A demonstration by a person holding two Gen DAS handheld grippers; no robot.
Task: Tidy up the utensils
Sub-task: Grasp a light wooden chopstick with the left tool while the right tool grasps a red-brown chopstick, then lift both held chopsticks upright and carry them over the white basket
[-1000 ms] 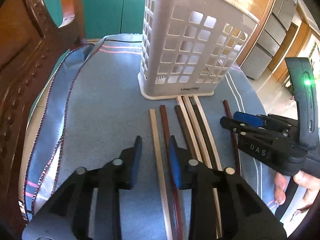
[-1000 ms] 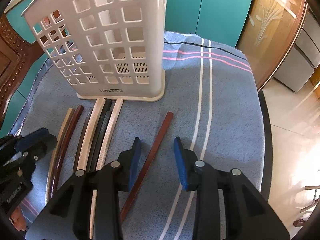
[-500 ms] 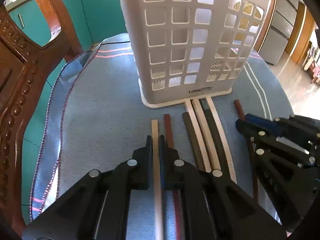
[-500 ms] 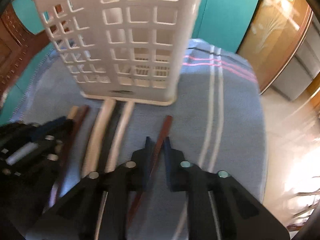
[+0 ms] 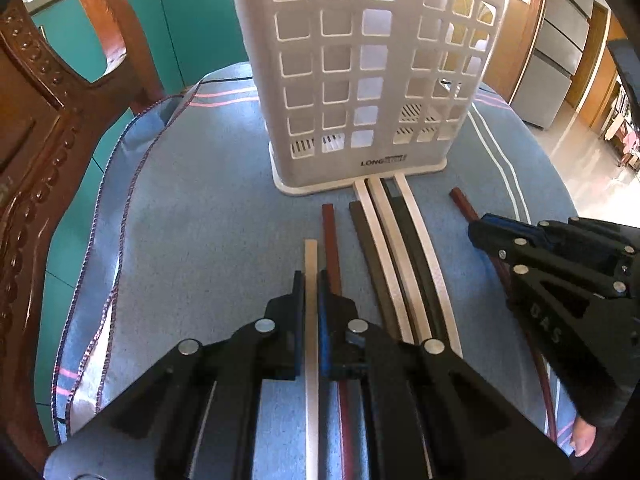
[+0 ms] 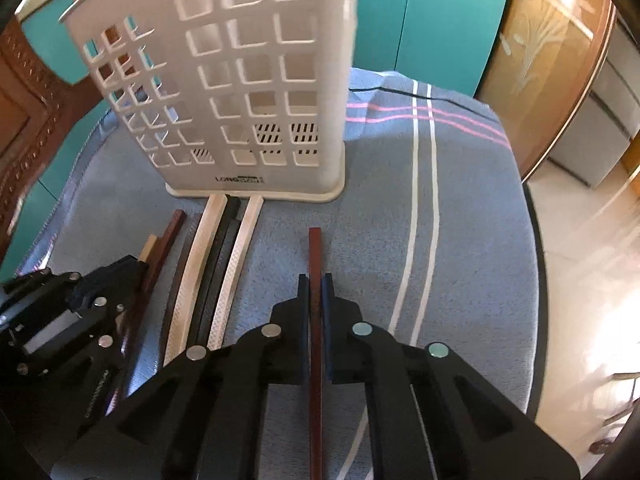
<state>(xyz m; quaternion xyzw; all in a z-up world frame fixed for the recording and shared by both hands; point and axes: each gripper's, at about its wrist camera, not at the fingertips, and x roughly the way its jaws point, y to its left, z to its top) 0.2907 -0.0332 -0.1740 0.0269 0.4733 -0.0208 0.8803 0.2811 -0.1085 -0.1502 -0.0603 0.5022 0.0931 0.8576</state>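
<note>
A white perforated utensil basket (image 5: 372,80) (image 6: 240,92) stands upright on a blue striped cloth (image 5: 192,208). Several chopsticks lie in front of it in cream, dark and reddish-brown. My left gripper (image 5: 311,280) is shut on a cream chopstick (image 5: 311,256), the leftmost of the row. A reddish-brown chopstick (image 5: 329,232) lies just right of it. My right gripper (image 6: 315,282) is shut on a reddish-brown chopstick (image 6: 315,252) that lies apart on the right of the group. In the left wrist view the right gripper (image 5: 480,228) shows at the right edge.
A carved wooden chair back (image 5: 44,128) stands close on the left. Teal cabinet doors (image 6: 432,24) are behind the table. The table's round edge (image 6: 538,280) drops off on the right to a tiled floor. A hand (image 5: 584,436) shows at the lower right.
Both grippers went from open around their chopsticks to shut on them. The left gripper moved closer toward the basket.
</note>
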